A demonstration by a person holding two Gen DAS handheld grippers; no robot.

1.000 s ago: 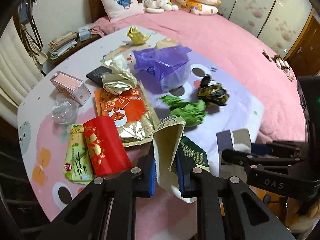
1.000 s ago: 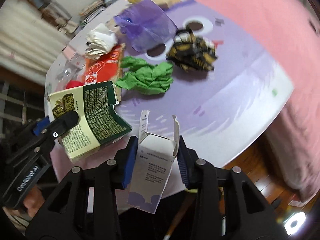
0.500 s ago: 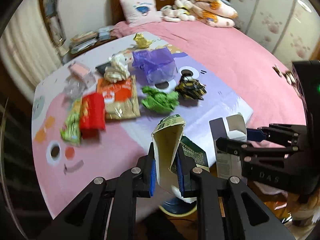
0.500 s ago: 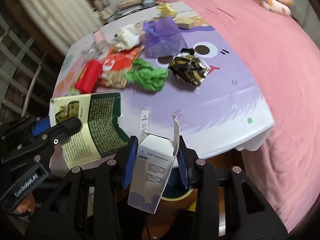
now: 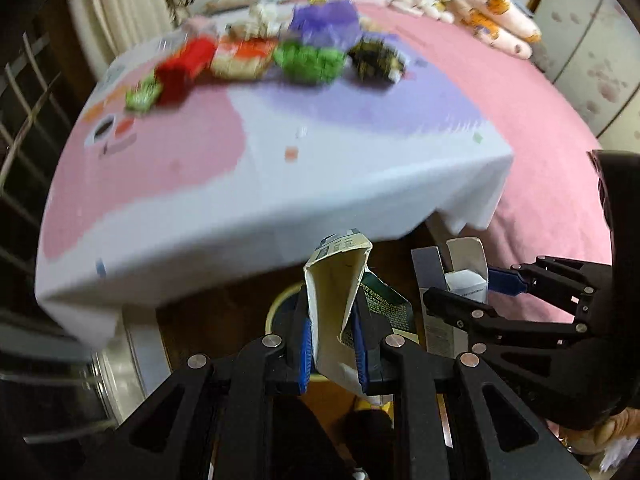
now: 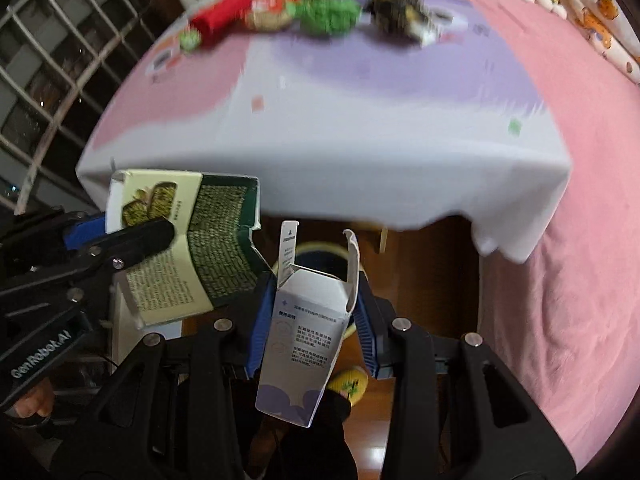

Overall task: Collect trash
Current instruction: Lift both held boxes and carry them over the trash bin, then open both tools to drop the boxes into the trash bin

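Note:
My left gripper [image 5: 332, 332] is shut on a flattened green and cream carton [image 5: 340, 300], which also shows in the right wrist view [image 6: 184, 240]. My right gripper [image 6: 312, 316] is shut on an open white box [image 6: 308, 332], which also shows at the right of the left wrist view [image 5: 464, 280]. Both grippers hang below the table's front edge, over a round bin [image 6: 320, 256] with a pale rim on the floor. More trash lies at the table's far side, blurred: a red packet [image 5: 184, 64], a green crumpled wrapper [image 5: 308, 60], a black and gold wrapper [image 5: 376, 60], a purple bag [image 5: 324, 24].
The table carries a pink, purple and white cloth [image 5: 240, 184] whose edge hangs just ahead. A pink bed [image 5: 540, 120] lies to the right with pillows and soft toys. A window grille [image 6: 48, 64] stands at the left. A yellow slipper [image 6: 348, 384] lies on the wooden floor.
Both grippers have pulled back from the table and dropped below its edge, still holding the carton and the box. The bin on the floor has come into view.

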